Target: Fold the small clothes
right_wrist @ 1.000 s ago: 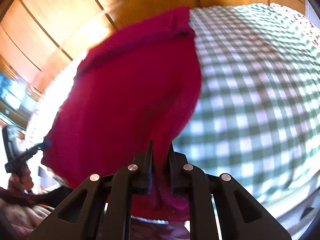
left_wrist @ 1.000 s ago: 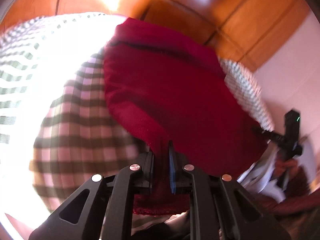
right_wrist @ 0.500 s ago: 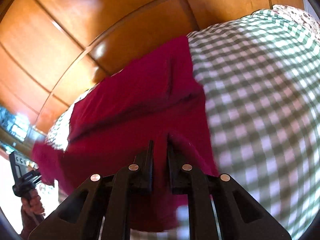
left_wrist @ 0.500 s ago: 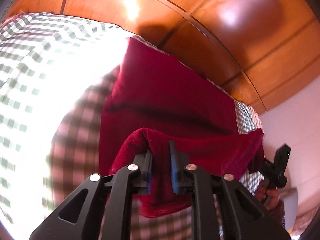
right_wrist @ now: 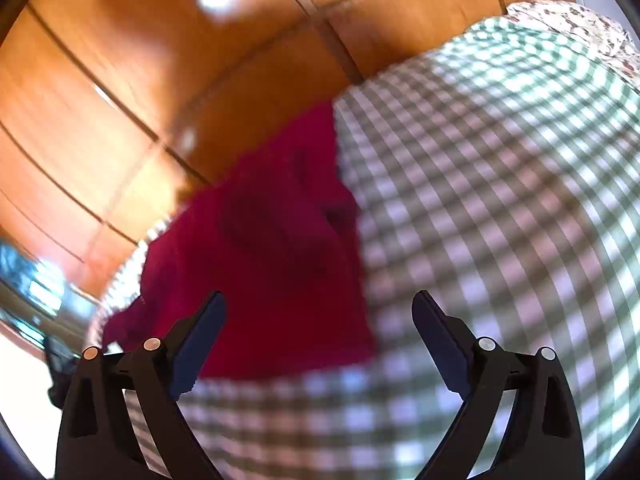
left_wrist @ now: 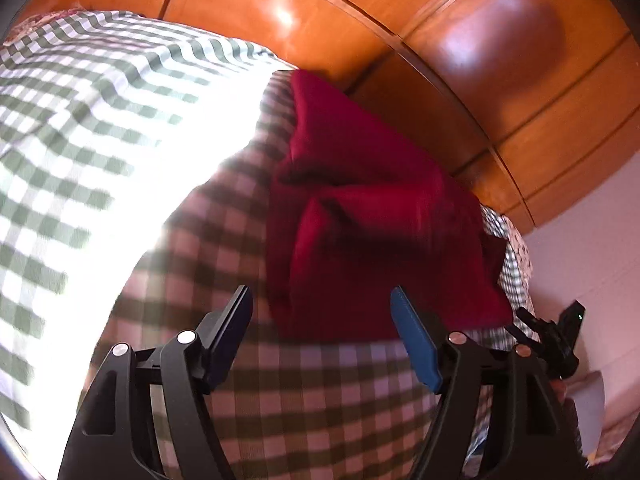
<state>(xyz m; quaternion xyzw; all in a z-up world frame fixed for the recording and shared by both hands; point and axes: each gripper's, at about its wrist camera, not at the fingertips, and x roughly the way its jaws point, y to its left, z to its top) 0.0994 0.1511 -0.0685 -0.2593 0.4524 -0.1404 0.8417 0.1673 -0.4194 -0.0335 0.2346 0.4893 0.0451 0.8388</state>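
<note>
Left gripper (left_wrist: 322, 334) and right gripper (right_wrist: 320, 334): jaws spread wide, holding nothing. Red garment (left_wrist: 376, 236) lies bunched on the checked cloth (left_wrist: 120, 128), beside the wooden panelling (left_wrist: 500, 60).

The red garment (right_wrist: 276, 256) is motion-smeared in the right wrist view, so its folds and hems can't be made out there. In the left wrist view, sun glare wipes out the checked bedsheet (left_wrist: 120, 120) toward 9 o'clock. The right gripper (left_wrist: 548, 340) shows only as a dark sliver at 4 o'clock; can't tell its jaws from there.
</note>
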